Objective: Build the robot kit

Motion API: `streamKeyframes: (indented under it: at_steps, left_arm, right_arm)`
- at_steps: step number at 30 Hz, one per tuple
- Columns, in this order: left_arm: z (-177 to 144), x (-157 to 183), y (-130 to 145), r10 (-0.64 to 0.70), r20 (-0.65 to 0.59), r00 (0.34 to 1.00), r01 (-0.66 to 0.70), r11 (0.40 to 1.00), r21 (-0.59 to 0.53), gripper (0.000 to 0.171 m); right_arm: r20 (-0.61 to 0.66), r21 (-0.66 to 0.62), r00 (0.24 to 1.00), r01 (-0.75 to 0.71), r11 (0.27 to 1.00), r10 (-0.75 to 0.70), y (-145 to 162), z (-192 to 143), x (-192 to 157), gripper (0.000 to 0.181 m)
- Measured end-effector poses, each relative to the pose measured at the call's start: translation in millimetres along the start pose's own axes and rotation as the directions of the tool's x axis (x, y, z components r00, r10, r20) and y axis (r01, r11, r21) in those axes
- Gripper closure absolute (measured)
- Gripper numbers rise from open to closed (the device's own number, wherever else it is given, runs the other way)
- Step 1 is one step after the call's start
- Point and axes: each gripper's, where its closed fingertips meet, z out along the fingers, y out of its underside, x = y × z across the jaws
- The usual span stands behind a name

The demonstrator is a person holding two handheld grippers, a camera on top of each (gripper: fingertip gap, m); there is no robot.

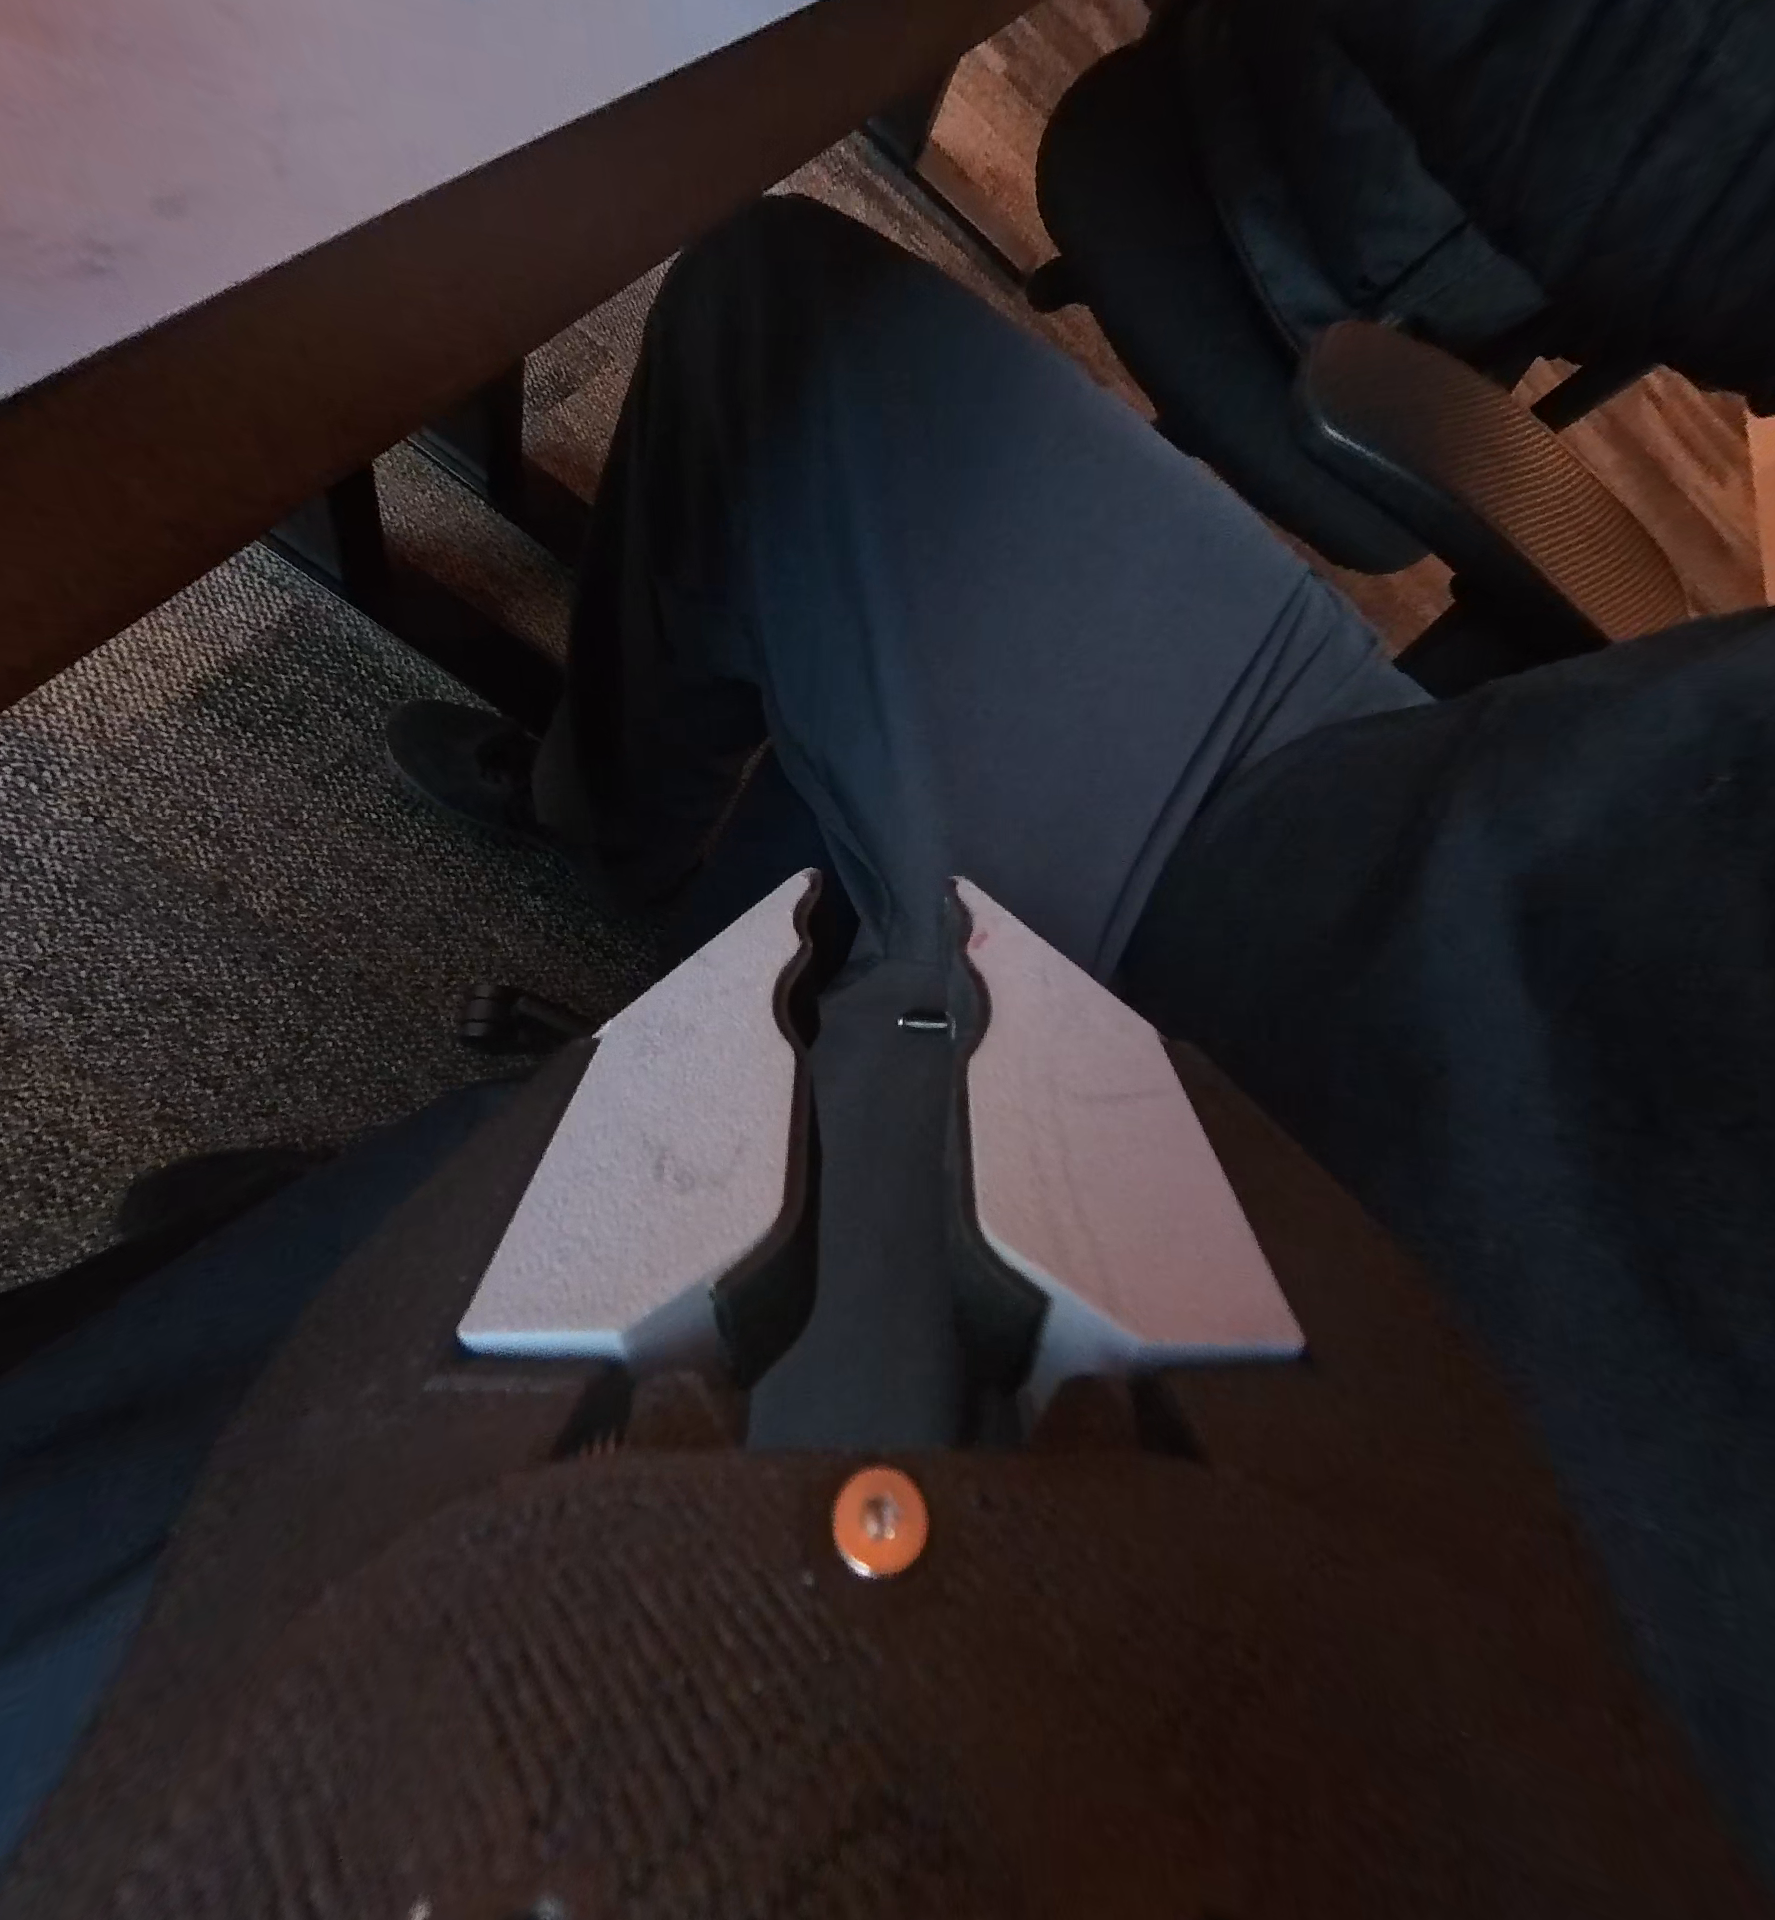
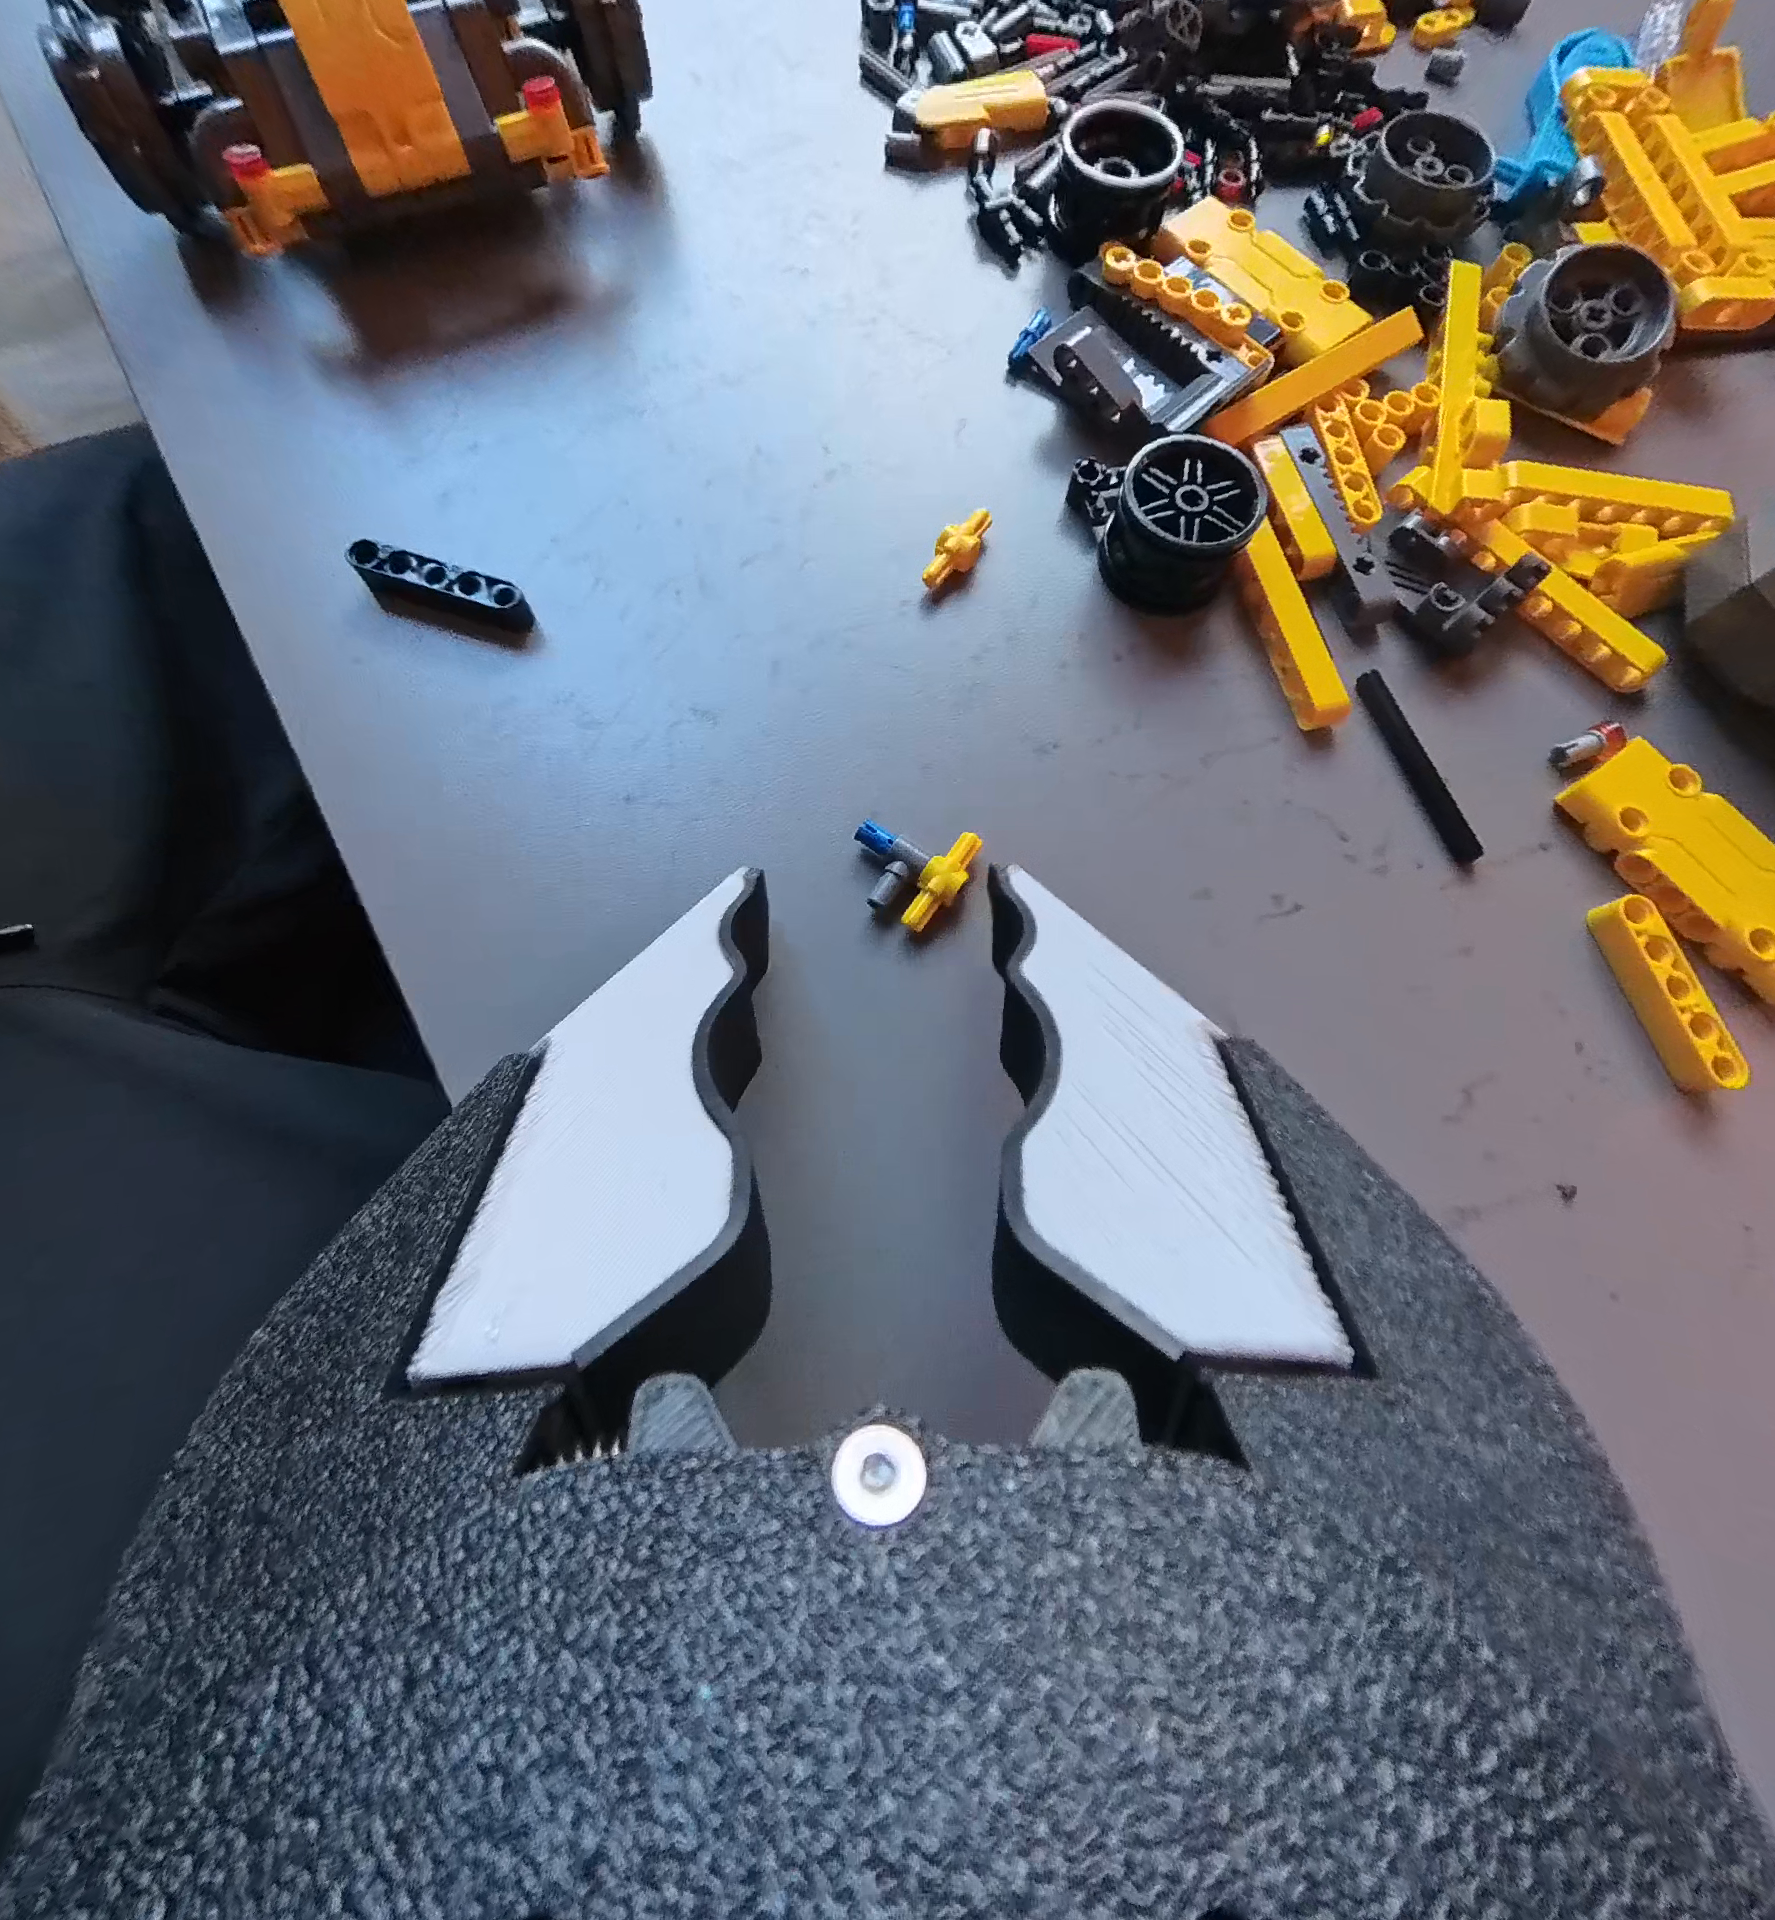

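Over the table (image 2: 654, 468), right tongs (image 2: 878, 894) gape near a yellow connector (image 2: 937, 881); left tongs (image 1: 883, 899) stand narrowly apart.

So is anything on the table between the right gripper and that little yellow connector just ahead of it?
Nothing visible. The right gripper is open, and only bare table separates it from the yellow connector, which touches a small grey and blue pin.

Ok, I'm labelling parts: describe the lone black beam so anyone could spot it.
Start at the built yellow vehicle at the table's far left. Nearer along that edge lies the black beam, alone, flat, with a row of holes, well apart from the pile.
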Motion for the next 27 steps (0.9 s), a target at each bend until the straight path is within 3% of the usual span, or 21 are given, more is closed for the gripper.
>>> streamKeyframes:
  at_steps: [2,4,6,12,17,27]
  left_arm:
    - [0,0,0,0.002,0.003,1.000,-0.002,1.000,-0.001,0.154]
    - [0,-1,0,0.000,0.003,1.000,0.000,1.000,-0.001,0.154]
    - [2,0,0,-0.001,-0.001,1.000,0.001,1.000,-0.005,0.154]
    - [4,2,3,0.016,0.003,1.000,-0.016,1.000,-0.022,0.154]
    - [4,2,2,0.018,0.002,1.000,-0.018,1.000,-0.022,0.154]
    - [3,5,3,0.027,-0.004,1.000,-0.028,0.999,-0.029,0.154]
  right_arm:
    - [-0.016,0.034,1.000,0.018,0.999,-0.017,-6,-2,0,0.144]
    - [-0.043,0.090,0.998,0.040,0.995,-0.036,-16,-4,0,0.165]
    - [-0.077,0.133,0.996,0.051,0.990,-0.041,-30,-3,2,0.176]
    - [-0.107,0.027,0.991,0.084,0.996,-0.081,-46,26,11,0.166]
    - [-0.050,-0.032,0.999,-0.003,0.999,0.001,-53,51,12,0.152]
    - [-0.024,-0.074,0.995,-0.099,0.992,0.097,-47,69,14,0.172]
